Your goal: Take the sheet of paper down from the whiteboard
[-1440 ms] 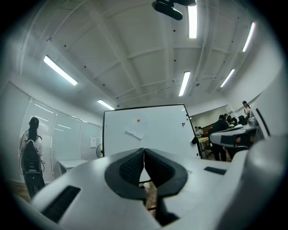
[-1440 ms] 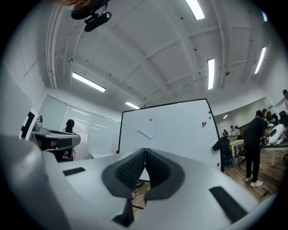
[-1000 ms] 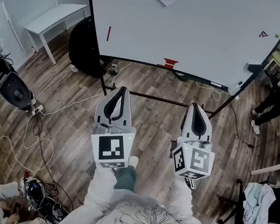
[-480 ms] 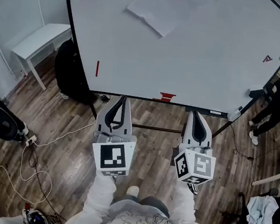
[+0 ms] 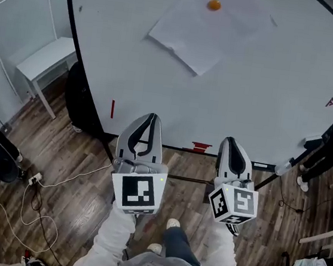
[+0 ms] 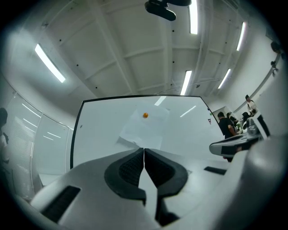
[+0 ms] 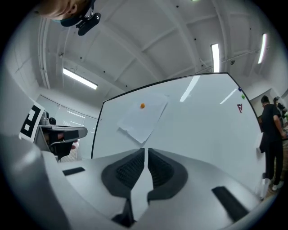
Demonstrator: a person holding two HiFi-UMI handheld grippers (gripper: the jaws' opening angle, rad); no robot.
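Observation:
A white sheet of paper [image 5: 194, 33] hangs tilted on the big whiteboard [image 5: 267, 93], pinned near its top by a small orange magnet [image 5: 213, 5]. The left gripper view shows the sheet [image 6: 145, 130] and magnet [image 6: 145, 115] straight ahead; the right gripper view has the paper [image 7: 143, 116] up and left of centre. My left gripper [image 5: 149, 120] and right gripper [image 5: 230, 142] are both held out side by side below the board's lower edge, well short of the sheet. Both are shut with nothing between the jaws.
A red eraser [image 5: 201, 147] and a red mark [image 5: 112, 109] sit low on the board. A white table [image 5: 42, 63] stands left, with cables [image 5: 37, 204] on the wood floor. A person in black [image 5: 320, 160] stands by the board's right leg.
The whiteboard and its sheet have grown larger and slid down the head view, and both grippers have come closer to the board. Their jaws stay shut.

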